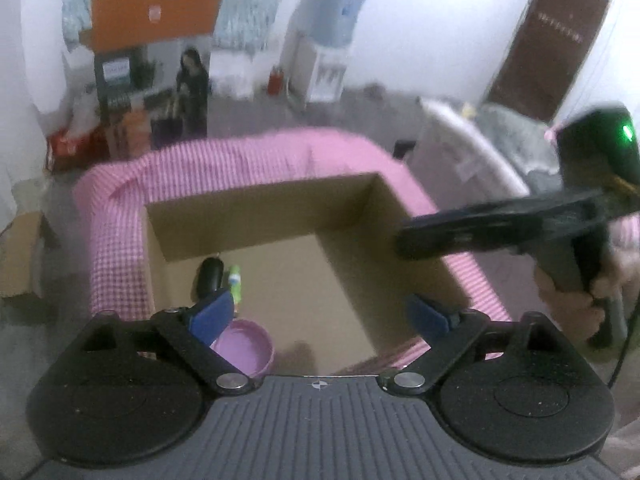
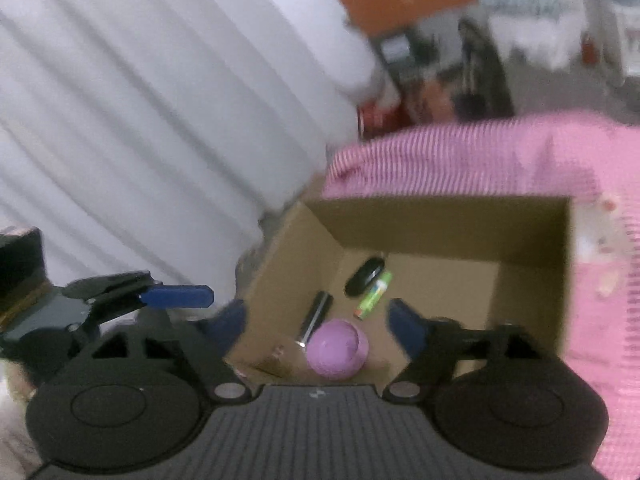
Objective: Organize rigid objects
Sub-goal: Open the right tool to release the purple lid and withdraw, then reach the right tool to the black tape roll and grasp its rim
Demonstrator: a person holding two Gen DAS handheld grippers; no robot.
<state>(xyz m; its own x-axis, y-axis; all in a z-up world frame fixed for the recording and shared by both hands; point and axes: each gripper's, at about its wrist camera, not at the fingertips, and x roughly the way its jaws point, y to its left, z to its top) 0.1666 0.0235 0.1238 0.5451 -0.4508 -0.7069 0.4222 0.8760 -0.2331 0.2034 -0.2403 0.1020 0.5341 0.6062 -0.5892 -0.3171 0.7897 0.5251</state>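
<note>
- Left wrist view: left gripper [image 1: 320, 314] hangs over the box [image 1: 256, 204], jaws wide apart, nothing between them.
- Pink bowl [image 1: 244, 346] sits just inside the left finger, on the box floor; past that fingertip lie a black oval piece [image 1: 210, 276] and a green tube [image 1: 236, 282], side by side, long axes pointing away.
- Right gripper [image 1: 404, 240] crosses beyond the right finger.
- Right wrist view: right gripper [image 2: 318, 320] has jaws spread, empty.
- Between them: bowl [image 2: 336, 354], mouth tipped; black cylinder [image 2: 316, 318], oval piece [image 2: 364, 276] and tube [image 2: 374, 294] all slant up-right.
- Left gripper [image 2: 176, 296] sits outside the left finger.
</note>
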